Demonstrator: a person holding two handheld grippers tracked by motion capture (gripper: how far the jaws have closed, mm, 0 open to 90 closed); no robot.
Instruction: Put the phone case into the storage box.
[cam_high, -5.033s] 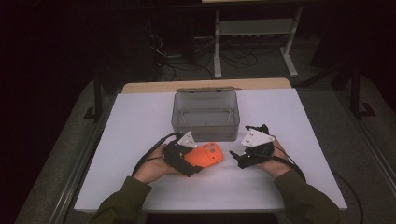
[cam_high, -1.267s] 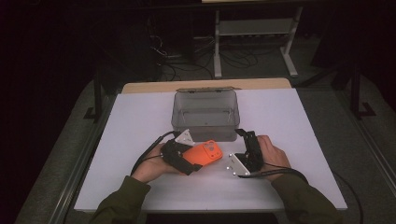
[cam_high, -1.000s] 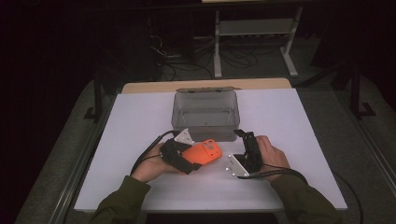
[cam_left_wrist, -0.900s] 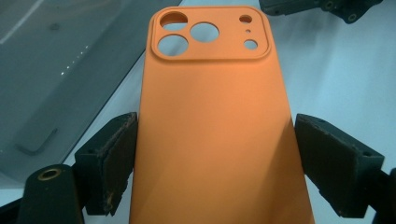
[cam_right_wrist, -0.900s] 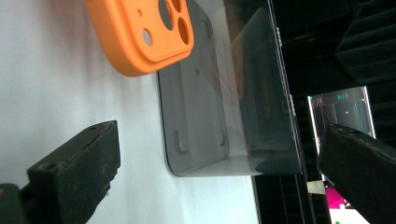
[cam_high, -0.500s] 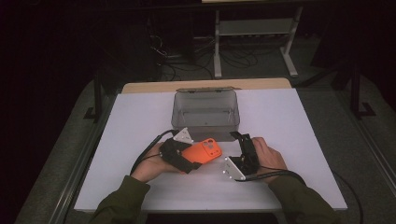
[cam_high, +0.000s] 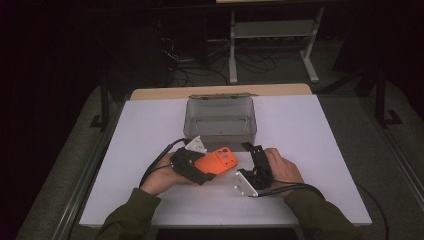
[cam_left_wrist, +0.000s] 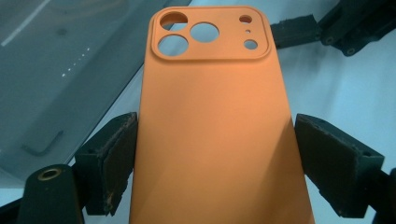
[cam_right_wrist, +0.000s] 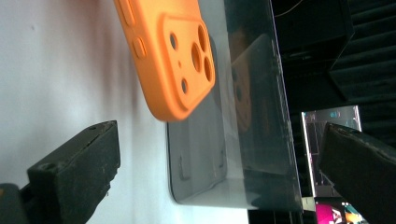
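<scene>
Orange phone case sits at the centre of the high view, clamped by its long edges between the jaws of the left gripper — camera cut-outs pointing away. Just right of it, the right gripper is spread wide, holding nothing. Above both stands a clear plastic box on the white table.

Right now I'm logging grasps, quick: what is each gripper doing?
Left gripper: tongs closed on the orange phone case.
Right gripper: tongs open, holding nothing.
</scene>
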